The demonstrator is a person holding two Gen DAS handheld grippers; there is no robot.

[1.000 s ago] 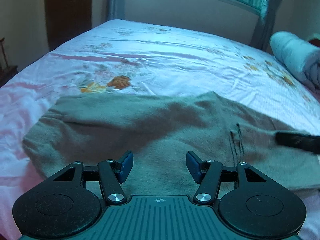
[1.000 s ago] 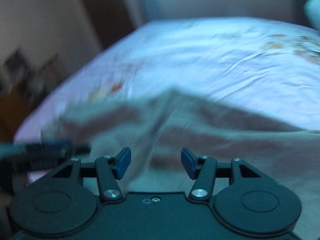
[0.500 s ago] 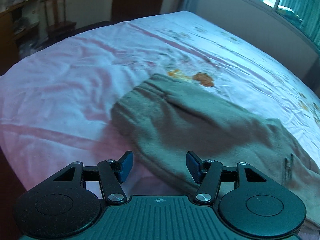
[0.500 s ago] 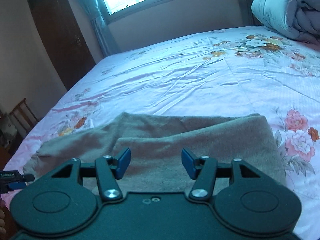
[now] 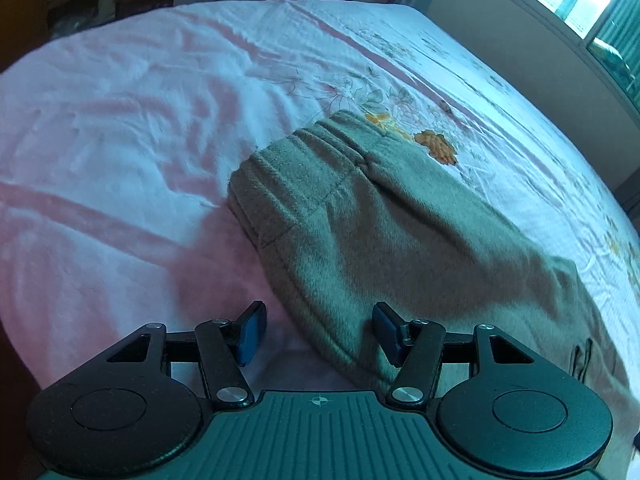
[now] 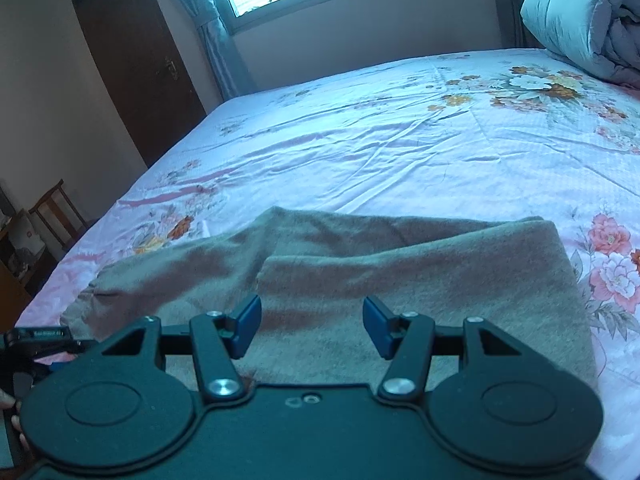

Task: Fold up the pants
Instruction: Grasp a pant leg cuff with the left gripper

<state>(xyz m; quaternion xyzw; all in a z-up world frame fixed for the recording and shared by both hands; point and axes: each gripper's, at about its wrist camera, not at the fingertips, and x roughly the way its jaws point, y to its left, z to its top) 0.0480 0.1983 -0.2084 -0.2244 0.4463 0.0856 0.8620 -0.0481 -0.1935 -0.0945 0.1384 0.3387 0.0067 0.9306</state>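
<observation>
The grey-brown pants lie folded on the floral bed sheet, waistband end toward the far left in the left wrist view. My left gripper is open and empty, just above the near edge of the pants. In the right wrist view the pants lie folded in layers across the bed. My right gripper is open and empty, low over their near part. The left gripper's body shows at the left edge of that view.
The bed's sheet stretches far behind the pants. A rolled quilt lies at the far right corner. A dark door, a window and a wooden chair stand beyond the bed's left side.
The left gripper has swung left, from the pants' middle to their waistband end. The right gripper has steadied over the folded right part. Both stayed open.
</observation>
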